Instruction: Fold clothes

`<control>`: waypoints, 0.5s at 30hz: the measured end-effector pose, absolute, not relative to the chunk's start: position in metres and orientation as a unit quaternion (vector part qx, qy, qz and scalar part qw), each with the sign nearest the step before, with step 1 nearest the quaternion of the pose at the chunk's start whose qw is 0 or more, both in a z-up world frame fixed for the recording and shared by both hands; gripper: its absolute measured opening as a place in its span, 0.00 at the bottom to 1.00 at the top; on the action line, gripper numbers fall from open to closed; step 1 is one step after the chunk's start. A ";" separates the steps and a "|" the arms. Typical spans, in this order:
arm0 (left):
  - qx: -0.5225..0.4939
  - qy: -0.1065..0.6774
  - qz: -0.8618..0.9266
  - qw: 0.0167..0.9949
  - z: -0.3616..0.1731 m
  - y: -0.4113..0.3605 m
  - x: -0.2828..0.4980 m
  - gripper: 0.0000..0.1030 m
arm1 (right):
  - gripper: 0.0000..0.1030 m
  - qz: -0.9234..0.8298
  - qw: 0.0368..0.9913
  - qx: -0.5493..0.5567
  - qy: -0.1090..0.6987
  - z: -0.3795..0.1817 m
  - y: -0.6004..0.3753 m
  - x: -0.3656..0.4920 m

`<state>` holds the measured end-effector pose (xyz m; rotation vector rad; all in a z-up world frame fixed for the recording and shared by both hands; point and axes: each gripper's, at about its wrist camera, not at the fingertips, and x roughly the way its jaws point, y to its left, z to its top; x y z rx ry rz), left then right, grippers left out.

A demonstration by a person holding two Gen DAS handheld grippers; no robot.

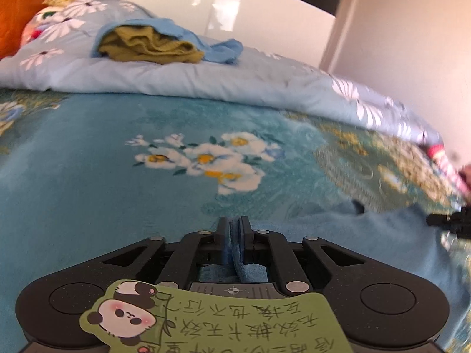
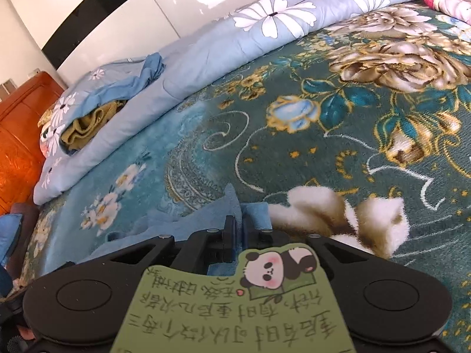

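L black two-finger gripper (image 1: 234, 235) & R black two-finger gripper (image 2: 238, 229) each clamped on soft blue fleece garment (image 1: 368, 235) lying on teal floral bed blanket (image 1: 117, 176).

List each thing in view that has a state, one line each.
left gripper: shut on the blue garment.
right gripper: shut on the blue garment.
blue garment: rumpled, pinched by both grippers, lying on the bed.
olive cloth: bunched, partly under a light blue cloth.
floral quilt: rolled along the bed's far side.
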<state>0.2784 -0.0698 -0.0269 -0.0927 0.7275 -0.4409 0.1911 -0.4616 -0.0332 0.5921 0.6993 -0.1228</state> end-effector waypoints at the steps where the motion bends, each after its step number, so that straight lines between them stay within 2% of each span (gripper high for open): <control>1: -0.052 0.353 -0.207 0.911 -0.022 -0.066 0.275 0.19 | 0.24 -0.057 0.896 0.289 0.332 -0.029 -0.462 0.187; 2: -0.064 0.351 -0.198 0.913 -0.016 -0.061 0.269 0.33 | 0.31 -0.057 0.898 0.290 0.326 -0.025 -0.463 0.183; 3: -0.085 0.350 -0.203 0.910 -0.012 -0.054 0.260 0.37 | 0.34 -0.056 0.900 0.288 0.324 -0.023 -0.463 0.176; 6: -0.147 0.346 -0.217 0.901 0.000 -0.034 0.233 0.41 | 0.41 -0.055 0.904 0.279 0.319 -0.017 -0.464 0.153; 8: -0.178 0.350 -0.250 0.885 0.004 -0.033 0.215 0.48 | 0.43 -0.054 0.898 0.293 0.323 -0.025 -0.464 0.142; 12: -0.169 0.364 -0.301 0.865 -0.001 -0.056 0.191 0.43 | 0.48 -0.050 0.884 0.324 0.332 -0.043 -0.464 0.122; 13: -0.168 0.371 -0.314 0.858 -0.004 -0.064 0.188 0.40 | 0.48 -0.050 0.881 0.332 0.335 -0.047 -0.464 0.116; 14: -0.163 0.389 -0.320 0.848 -0.010 -0.076 0.187 0.32 | 0.48 -0.049 0.877 0.340 0.337 -0.051 -0.464 0.111; 15: -0.160 0.402 -0.323 0.842 -0.014 -0.086 0.187 0.29 | 0.48 -0.048 0.873 0.347 0.339 -0.056 -0.464 0.106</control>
